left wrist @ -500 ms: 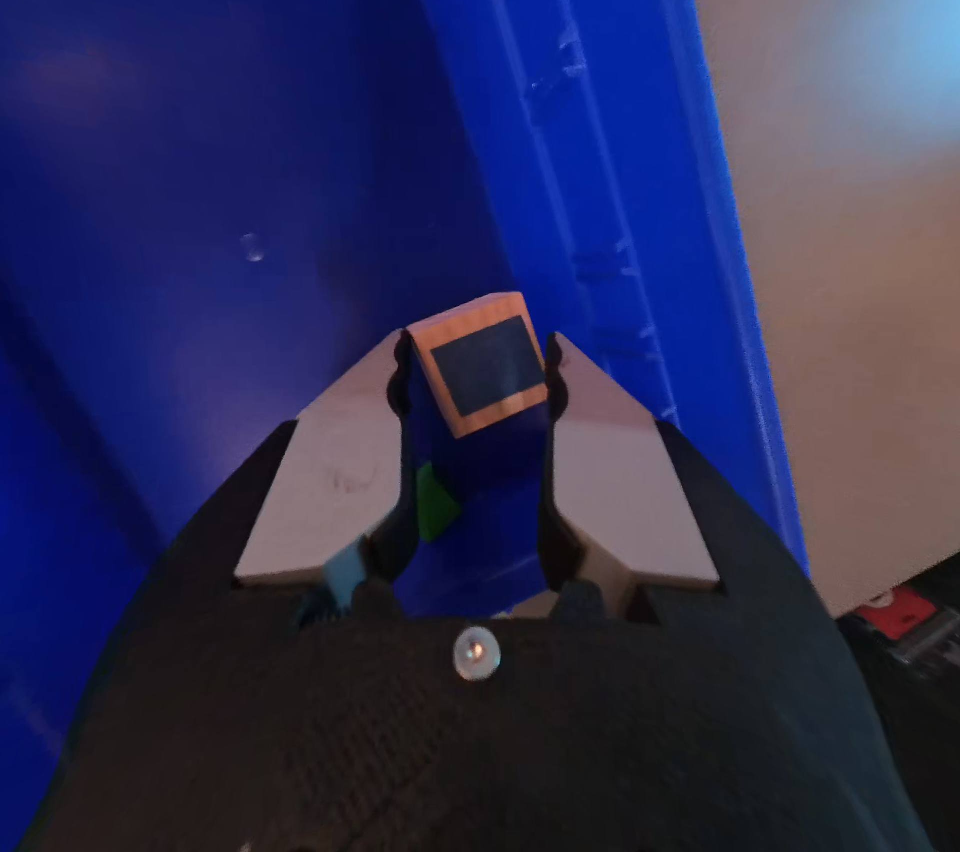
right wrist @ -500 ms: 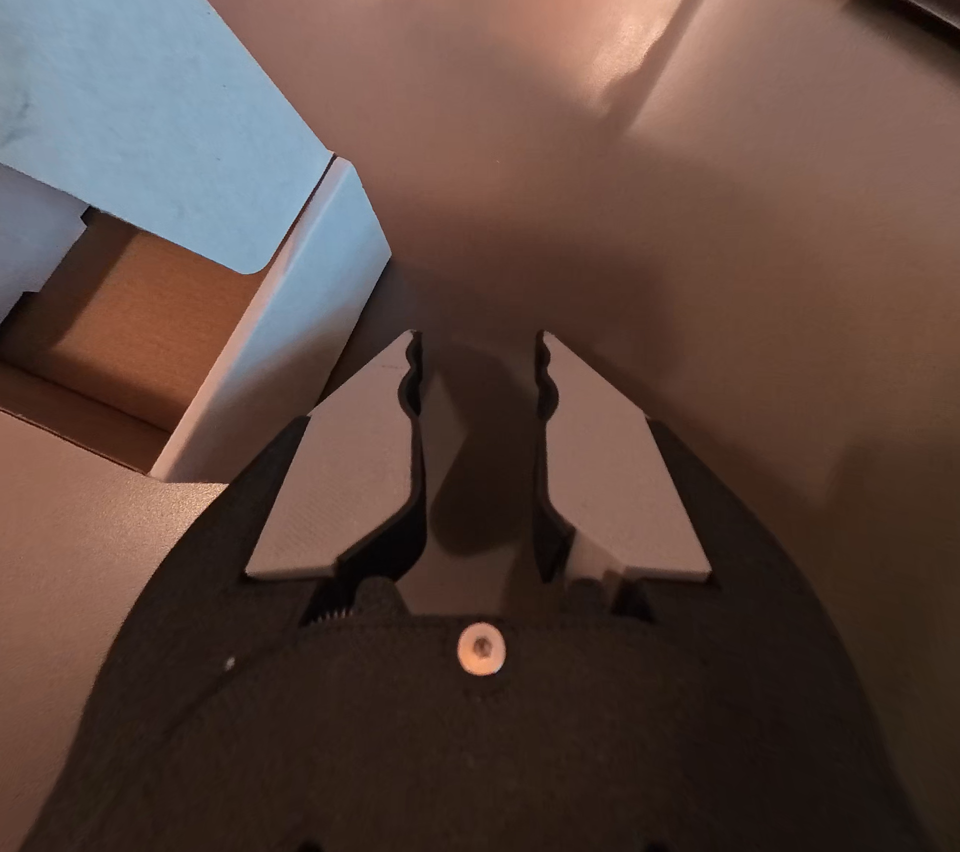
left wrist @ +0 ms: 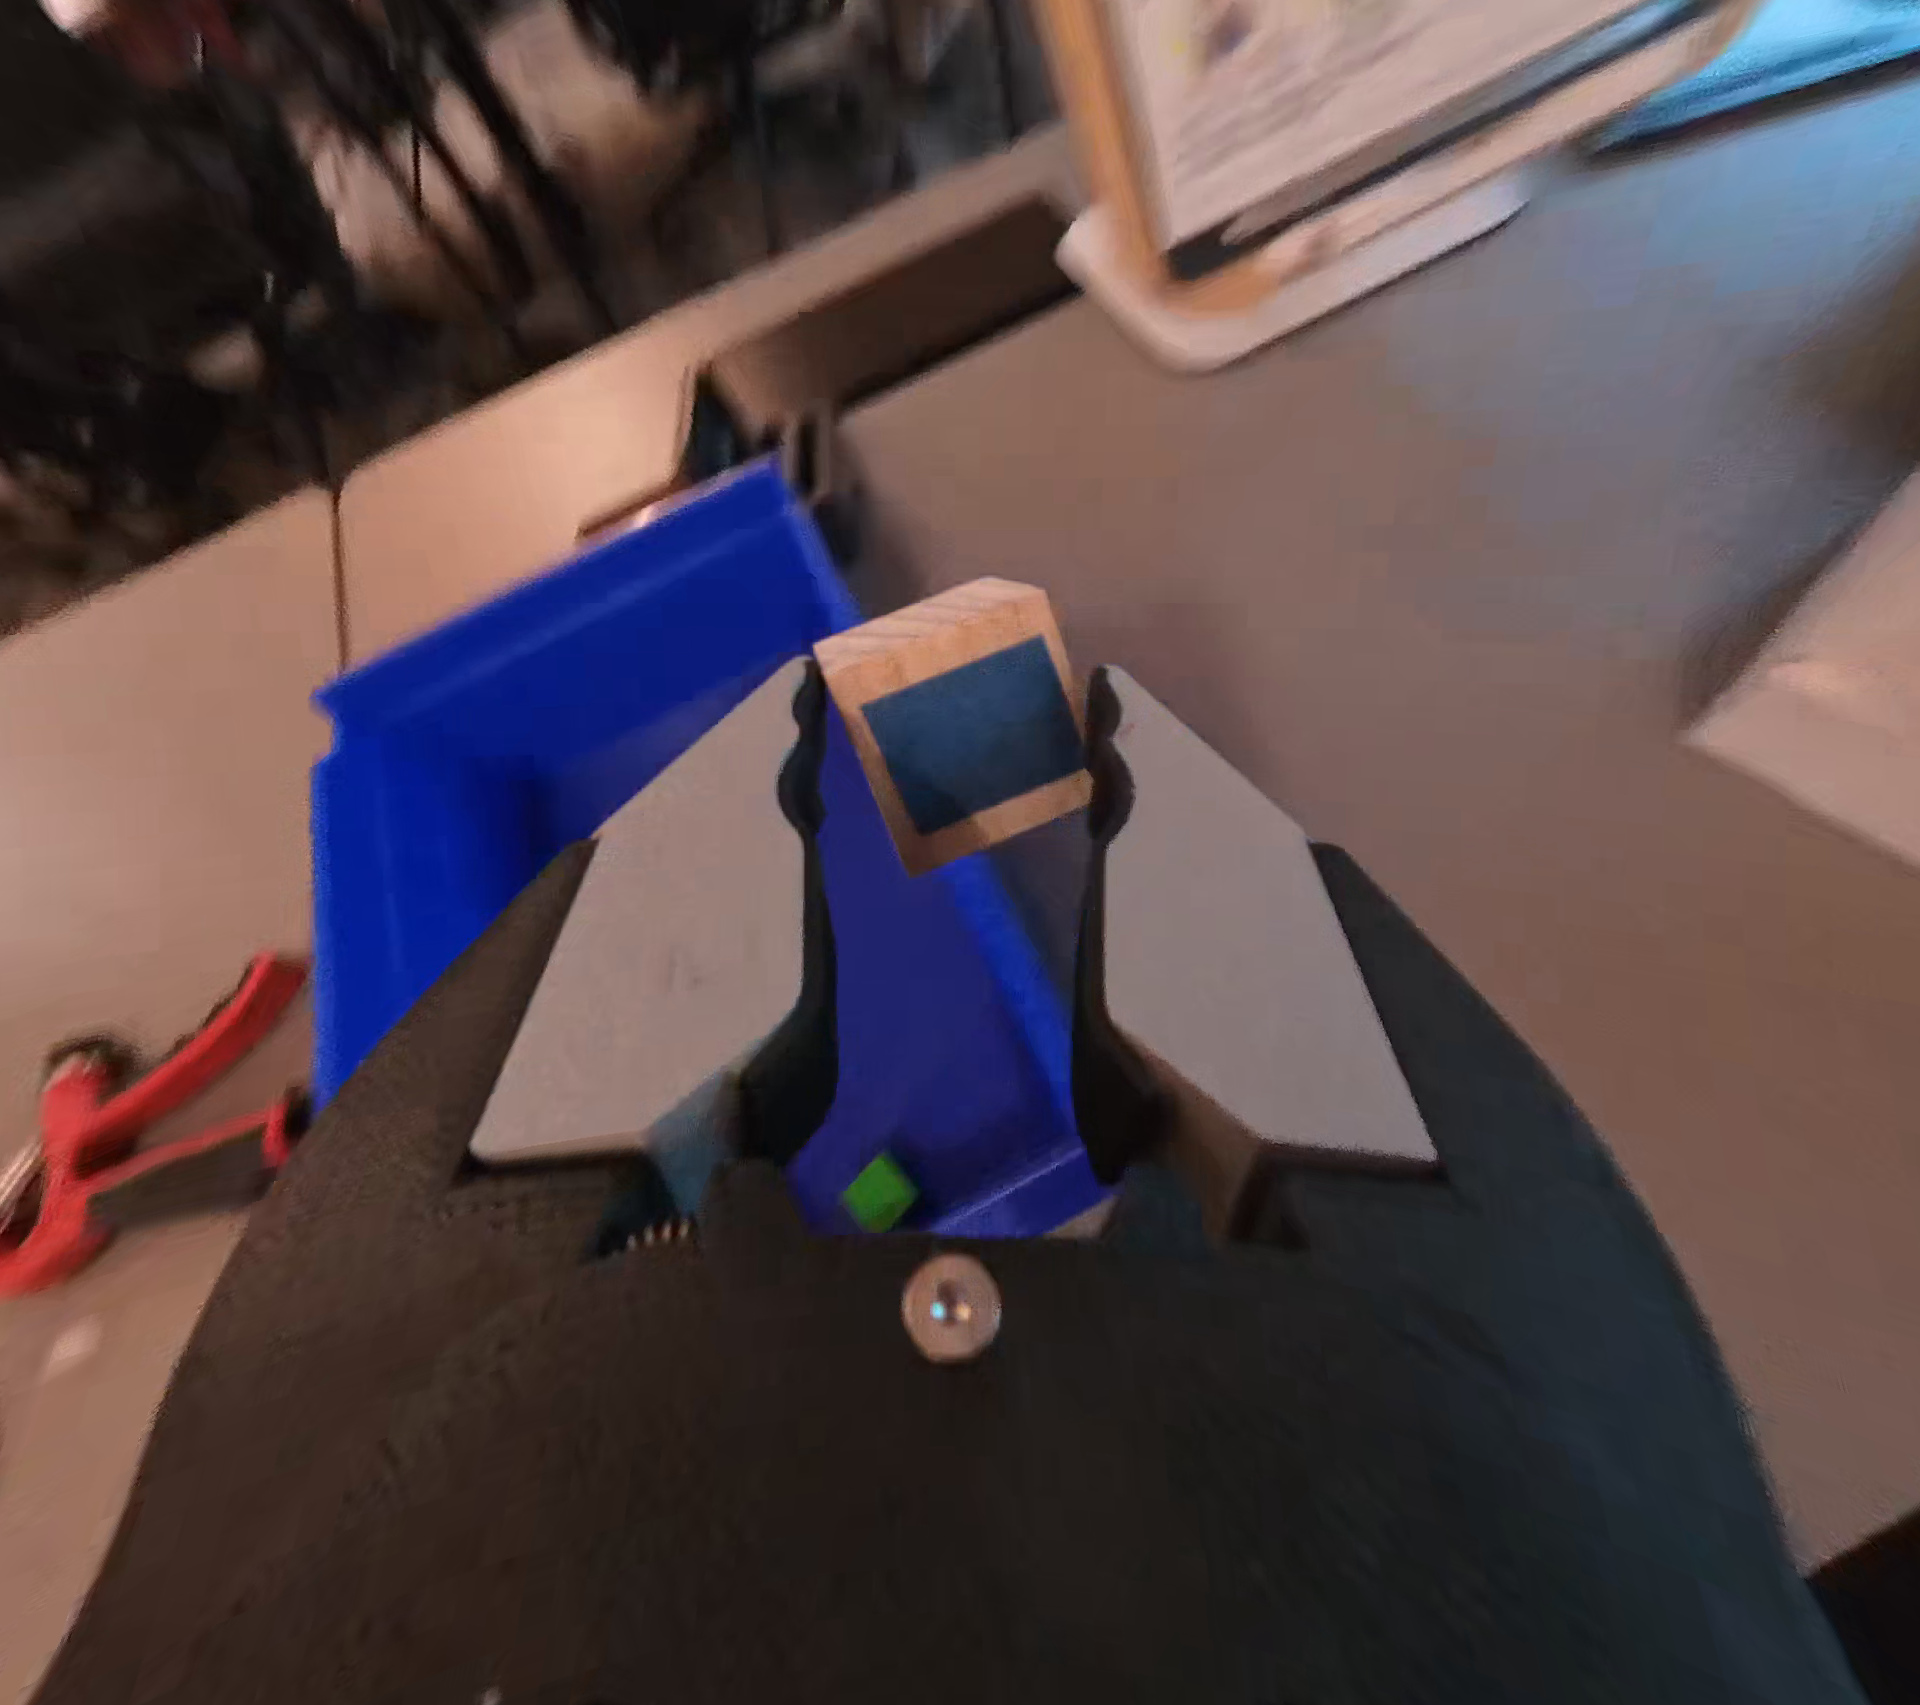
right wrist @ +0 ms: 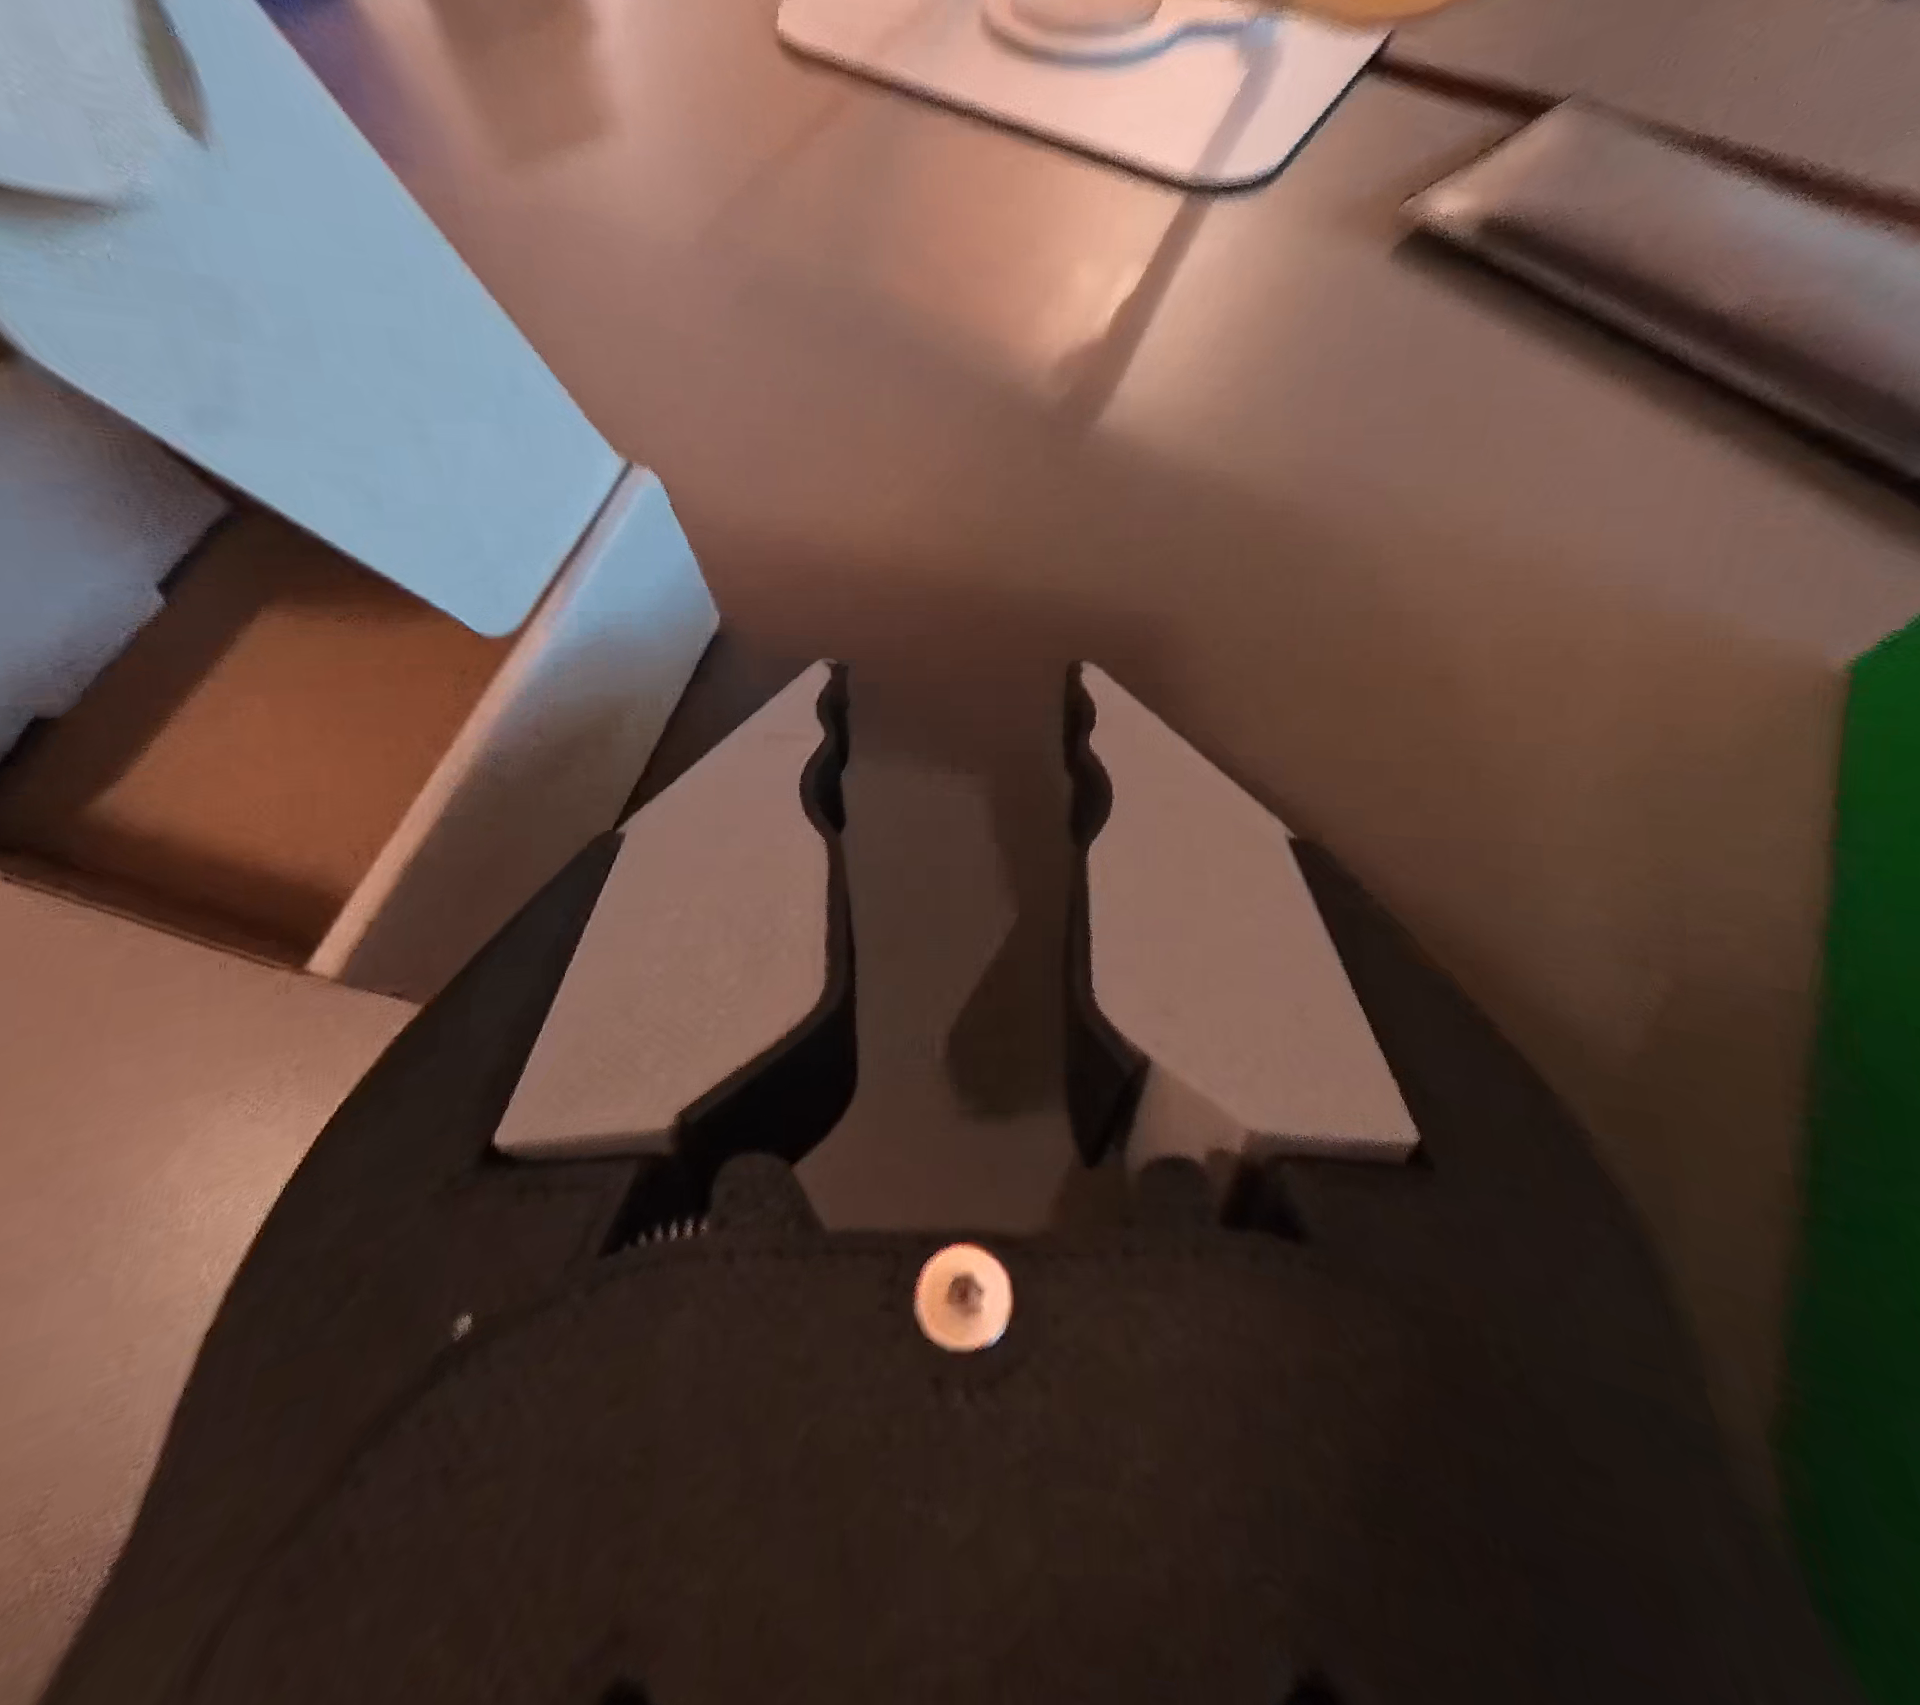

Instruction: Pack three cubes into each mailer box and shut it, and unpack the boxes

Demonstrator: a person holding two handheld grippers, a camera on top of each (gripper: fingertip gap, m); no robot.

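My left gripper (left wrist: 951,720) is shut on a wooden cube with a dark blue face (left wrist: 966,736) and holds it in the air above the blue bin (left wrist: 540,720). A green cube (left wrist: 878,1193) lies in the bin below. A white mailer box (left wrist: 1829,699) shows at the right edge of the left wrist view. My right gripper (right wrist: 951,699) is open and empty, low over the brown table. The open white mailer box (right wrist: 540,782) with its raised lid (right wrist: 312,325) stands just left of it; the brown inside that shows holds nothing.
A red clamp (left wrist: 135,1136) lies left of the bin. A framed board on a white base (left wrist: 1299,273) stands at the back of the table. A flat grey slab (right wrist: 1683,284) lies at the right. A green patch (right wrist: 1870,1136) fills the right edge. The gap from one gripper's tips to the other's is roughly 50 centimeters.
My left gripper has lifted the blue-faced cube up out of the blue bin and tilted up toward the room. My right gripper has tilted up a little, beside the open box.
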